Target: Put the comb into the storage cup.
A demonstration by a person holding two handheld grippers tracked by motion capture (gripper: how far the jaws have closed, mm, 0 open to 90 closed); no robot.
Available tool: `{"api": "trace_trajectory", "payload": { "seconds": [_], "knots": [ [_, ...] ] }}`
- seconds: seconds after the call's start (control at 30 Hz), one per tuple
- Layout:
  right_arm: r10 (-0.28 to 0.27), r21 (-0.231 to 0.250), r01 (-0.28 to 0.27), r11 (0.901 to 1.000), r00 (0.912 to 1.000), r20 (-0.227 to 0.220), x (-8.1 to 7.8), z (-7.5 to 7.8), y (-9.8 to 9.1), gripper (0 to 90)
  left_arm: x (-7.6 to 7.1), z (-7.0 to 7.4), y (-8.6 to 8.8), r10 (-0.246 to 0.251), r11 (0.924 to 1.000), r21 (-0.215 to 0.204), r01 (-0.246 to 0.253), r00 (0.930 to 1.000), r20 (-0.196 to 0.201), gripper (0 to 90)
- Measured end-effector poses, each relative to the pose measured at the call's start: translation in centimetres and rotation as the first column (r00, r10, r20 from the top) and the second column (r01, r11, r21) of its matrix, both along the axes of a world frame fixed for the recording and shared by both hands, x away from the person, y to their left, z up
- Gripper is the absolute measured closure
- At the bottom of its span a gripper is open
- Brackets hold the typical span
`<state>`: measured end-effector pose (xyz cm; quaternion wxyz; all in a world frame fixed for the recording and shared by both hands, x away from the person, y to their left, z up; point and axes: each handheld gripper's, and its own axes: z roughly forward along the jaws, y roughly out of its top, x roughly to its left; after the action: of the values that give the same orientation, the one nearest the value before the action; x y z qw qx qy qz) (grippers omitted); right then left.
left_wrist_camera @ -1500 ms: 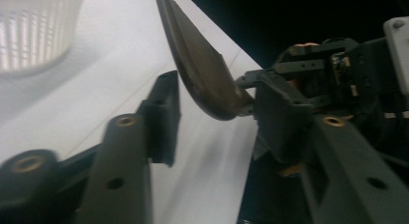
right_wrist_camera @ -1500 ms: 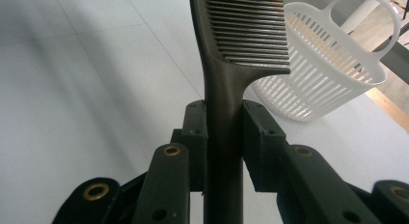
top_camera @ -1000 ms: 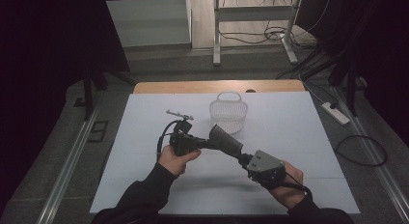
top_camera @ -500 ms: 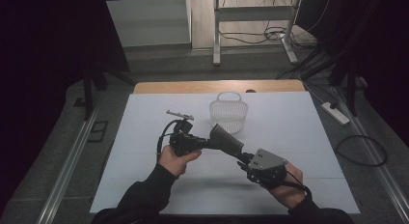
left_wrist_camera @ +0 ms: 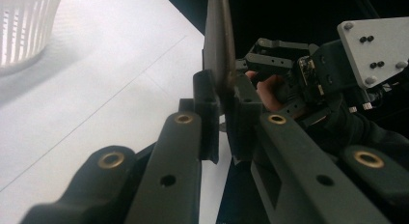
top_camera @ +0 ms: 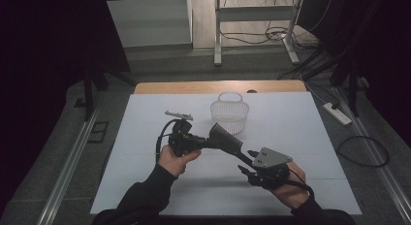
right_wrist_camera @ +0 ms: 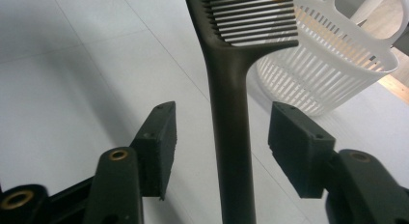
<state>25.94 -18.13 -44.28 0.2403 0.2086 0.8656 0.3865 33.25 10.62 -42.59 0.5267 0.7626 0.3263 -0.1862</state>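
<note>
Plainly, a dark comb (top_camera: pixel 226 137) hangs above the white table (top_camera: pixel 310 128), passed between two hand-held grippers; the left gripper (top_camera: pixel 206 142) has its jaws clamped together on the comb, and in the left gripper view the two black pads (left_wrist_camera: pixel 207 113) press on either side of the comb's (left_wrist_camera: pixel 218 45) thin edge; the right gripper (top_camera: pixel 248 160) sits just beyond the handle end, held low over the table by the person's right hand (top_camera: pixel 291 186). Its jaws have just been opening; in the right gripper view the comb's handle (right_wrist_camera: pixel 230 137) runs up between the two pads (right_wrist_camera: pixel 156 137) with a clear gap on each side, so they stand apart and do not touch it; the teeth (right_wrist_camera: pixel 253 19) spread at the top of that view.

Behind the comb stands a white slatted basket (top_camera: pixel 229 113), upright, with its handle raised; it is near the comb's toothed end but apart from it; in the right gripper view the basket (right_wrist_camera: pixel 337 74) shows just behind the teeth. The left hand (top_camera: pixel 175 159) grips its tool from below, a black cable (top_camera: pixel 162 135) looping beside it; the grey plate (top_camera: pixel 270 158) on the right gripper faces upward; a small grey thing (top_camera: pixel 178 115) lies on the table to the left of the basket, too small to tell what it is.
</note>
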Motion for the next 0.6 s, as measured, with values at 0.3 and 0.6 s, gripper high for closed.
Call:
{"api": "trace_trajectory", "payload": {
  "seconds": [0.3, 0.6],
  "knots": [
    [-0.049, 0.03, 0.051, 0.9982, 0.9972, -0.056, 0.43, -0.14, -0.36, 24.4, -0.16, 0.43, 0.24, 0.008, 0.9996, 0.027, -0.009, 0.999, 0.044, 83.6],
    [-0.076, 0.057, 0.084, 0.9948, 0.989, -0.126, 0.98, -0.24, -0.73, 13.8, -0.25, 0.84, 0.43, 0.002, 0.999, 0.045, -0.006, 0.9977, 0.068, 83.5]
  ]
}}
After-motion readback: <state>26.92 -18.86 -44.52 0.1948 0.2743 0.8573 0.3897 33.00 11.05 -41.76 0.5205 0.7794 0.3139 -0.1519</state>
